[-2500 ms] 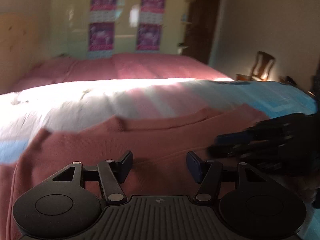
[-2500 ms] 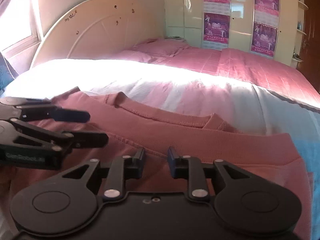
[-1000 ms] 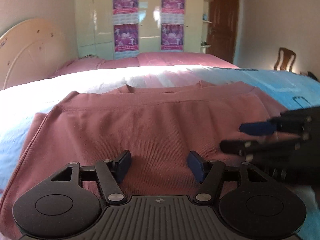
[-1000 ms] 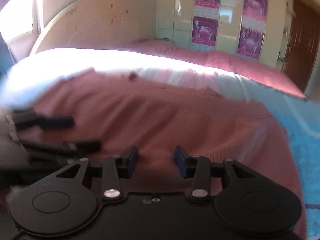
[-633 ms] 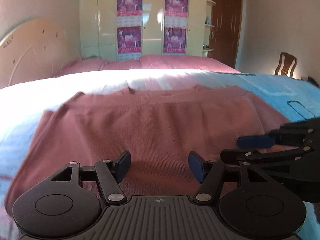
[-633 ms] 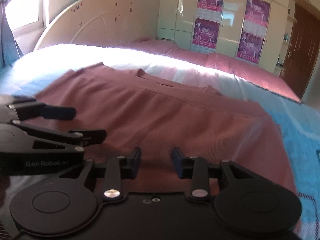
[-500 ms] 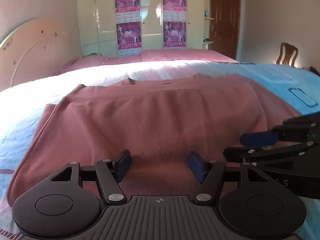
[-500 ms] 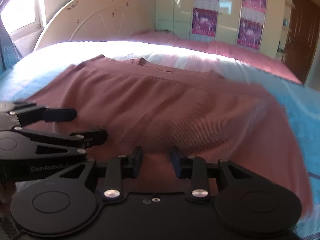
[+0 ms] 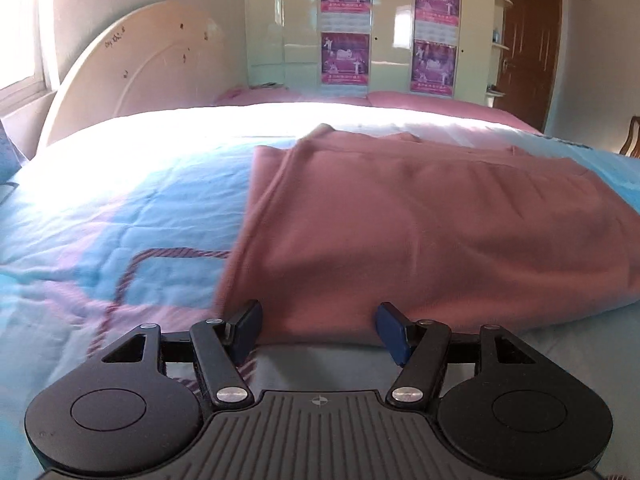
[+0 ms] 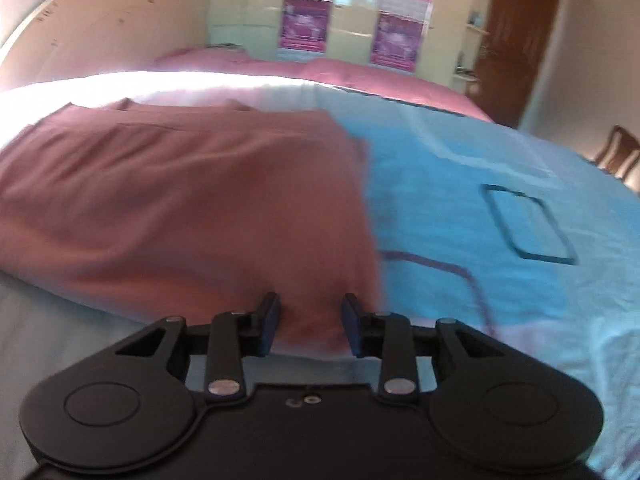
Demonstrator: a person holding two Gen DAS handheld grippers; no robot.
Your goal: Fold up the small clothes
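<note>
A pink garment [image 9: 420,220] lies folded flat on the blue quilt [image 9: 100,220], its collar at the far side. My left gripper [image 9: 318,330] is open just above the garment's near left corner, and the cloth edge shows between its blue pads without touching them. In the right wrist view the same garment [image 10: 180,200] fills the left half. My right gripper [image 10: 310,324] hovers over its near right corner, jaws narrower than the left's but still apart. The hem shows in the gap and nothing is pinched. Neither gripper appears in the other's view.
The quilt [image 10: 460,200] stretches bare to the left and right of the garment. A cream headboard [image 9: 132,80] stands at the far left, with a pink bedcover [image 9: 440,104] beyond. A wardrobe with posters [image 9: 392,40], a brown door [image 10: 516,40] and a chair [image 10: 616,152] line the room.
Both grippers have slid apart along the garment's near edge, left to its left corner, right to its right corner. Each has left the other's view. The right jaws have narrowed a little.
</note>
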